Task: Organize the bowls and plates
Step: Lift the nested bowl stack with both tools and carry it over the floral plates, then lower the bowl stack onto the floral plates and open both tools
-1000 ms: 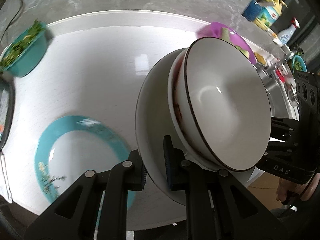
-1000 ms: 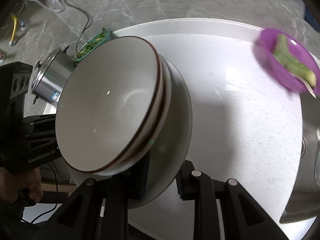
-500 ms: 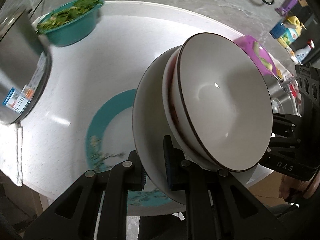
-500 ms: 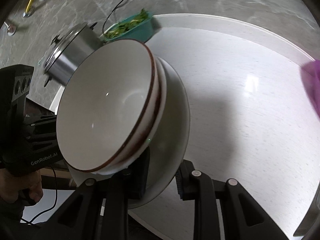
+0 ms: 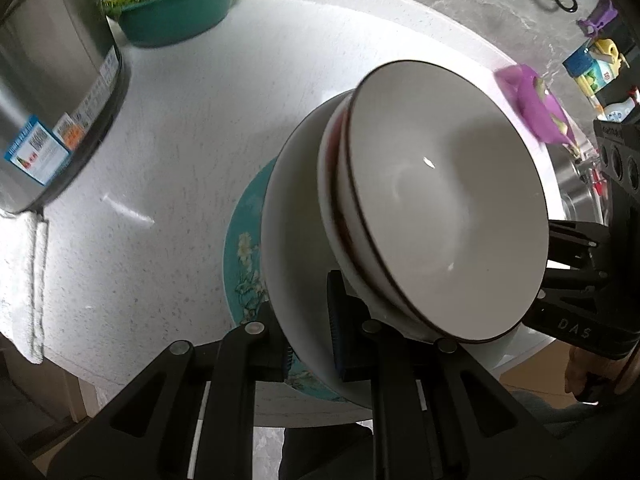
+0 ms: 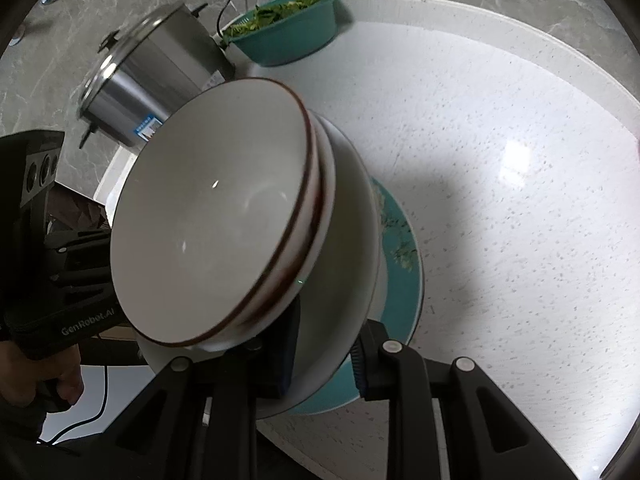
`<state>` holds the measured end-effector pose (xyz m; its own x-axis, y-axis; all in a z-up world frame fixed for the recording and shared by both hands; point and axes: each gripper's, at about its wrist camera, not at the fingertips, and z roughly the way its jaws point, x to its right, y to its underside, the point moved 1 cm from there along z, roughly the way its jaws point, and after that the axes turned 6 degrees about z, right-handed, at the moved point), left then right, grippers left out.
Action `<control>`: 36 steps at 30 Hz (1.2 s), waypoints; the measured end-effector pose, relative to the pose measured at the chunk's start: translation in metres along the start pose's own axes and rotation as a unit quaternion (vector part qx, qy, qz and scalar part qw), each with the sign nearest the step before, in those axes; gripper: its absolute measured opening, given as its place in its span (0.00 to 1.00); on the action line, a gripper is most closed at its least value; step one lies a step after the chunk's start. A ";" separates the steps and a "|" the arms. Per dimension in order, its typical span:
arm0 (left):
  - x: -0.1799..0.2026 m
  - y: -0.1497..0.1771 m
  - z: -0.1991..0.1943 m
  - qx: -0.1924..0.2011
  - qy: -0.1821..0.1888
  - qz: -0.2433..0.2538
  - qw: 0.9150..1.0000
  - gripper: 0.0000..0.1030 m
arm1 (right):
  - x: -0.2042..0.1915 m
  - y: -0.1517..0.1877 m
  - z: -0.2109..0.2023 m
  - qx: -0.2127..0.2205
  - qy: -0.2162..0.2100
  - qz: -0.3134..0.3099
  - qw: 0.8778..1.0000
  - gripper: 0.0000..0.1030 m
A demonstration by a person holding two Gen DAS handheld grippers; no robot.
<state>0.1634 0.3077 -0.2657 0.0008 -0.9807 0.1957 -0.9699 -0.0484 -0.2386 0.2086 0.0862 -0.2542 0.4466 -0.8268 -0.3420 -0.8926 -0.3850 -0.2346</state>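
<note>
A white plate (image 5: pixel 292 240) carries two stacked bowls; the top bowl (image 5: pixel 448 200) is white with a dark rim. My left gripper (image 5: pixel 310 332) is shut on the plate's near rim. From the opposite side, my right gripper (image 6: pixel 324 352) is shut on the same white plate (image 6: pixel 352 240), with the top bowl (image 6: pixel 216 216) tilted toward its camera. The stack hangs over a teal flowered plate (image 5: pixel 244 248) that lies on the white round table (image 5: pixel 180 140). Whether the white plate touches the teal plate (image 6: pixel 404 280) is hidden.
A steel pot (image 5: pixel 48 92) stands at the left, with a teal bowl of greens (image 5: pixel 176 12) behind it. A white towel (image 5: pixel 24 280) lies at the table's left edge. A purple bowl (image 5: pixel 536 108) and a sink (image 5: pixel 576 200) are at the right.
Both grippers carried the plate and bowls sideways and down across the table. The teal plate, earlier off to the left of the stack, now lies under it. The pot came into view.
</note>
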 end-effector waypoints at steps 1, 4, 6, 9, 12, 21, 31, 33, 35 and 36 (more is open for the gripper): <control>-0.002 0.002 0.003 -0.003 0.002 -0.001 1.000 0.12 | 0.000 0.001 0.003 -0.002 0.001 0.001 1.000 0.24; -0.005 0.007 0.010 -0.007 0.007 -0.003 1.000 0.13 | 0.002 0.004 0.009 -0.007 0.004 0.004 1.000 0.24; -0.007 0.008 0.014 -0.009 0.007 -0.001 1.000 0.13 | 0.002 0.006 0.014 -0.008 0.005 0.006 1.000 0.24; -0.007 0.009 0.019 -0.011 0.005 0.002 1.000 0.13 | -0.001 0.008 0.023 -0.011 0.007 0.008 1.000 0.24; -0.007 0.010 0.020 -0.012 0.003 0.003 1.000 0.13 | 0.000 0.010 0.029 -0.014 0.007 0.011 1.000 0.24; -0.004 0.013 0.027 -0.013 0.001 0.004 1.000 0.13 | -0.002 0.013 0.036 -0.011 0.014 0.009 1.000 0.24; -0.010 0.023 0.025 0.006 0.009 -0.009 1.000 0.14 | -0.009 0.013 0.038 0.000 0.033 0.006 0.999 0.26; -0.011 0.026 0.022 0.012 0.011 -0.012 1.000 0.15 | -0.011 0.013 0.037 0.007 0.041 0.008 0.999 0.29; -0.012 0.028 0.019 0.020 0.012 -0.014 1.000 0.19 | -0.010 0.014 0.034 0.012 0.047 0.013 0.999 0.33; -0.013 0.029 0.017 0.022 0.009 -0.015 1.000 0.26 | -0.009 0.015 0.032 0.014 0.052 0.015 0.998 0.38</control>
<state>0.1392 0.3163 -0.2913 0.0244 -0.9751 0.2204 -0.9579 -0.0860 -0.2741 0.1934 0.1014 -0.2841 0.4089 -0.8769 -0.2528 -0.9029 -0.3485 -0.2518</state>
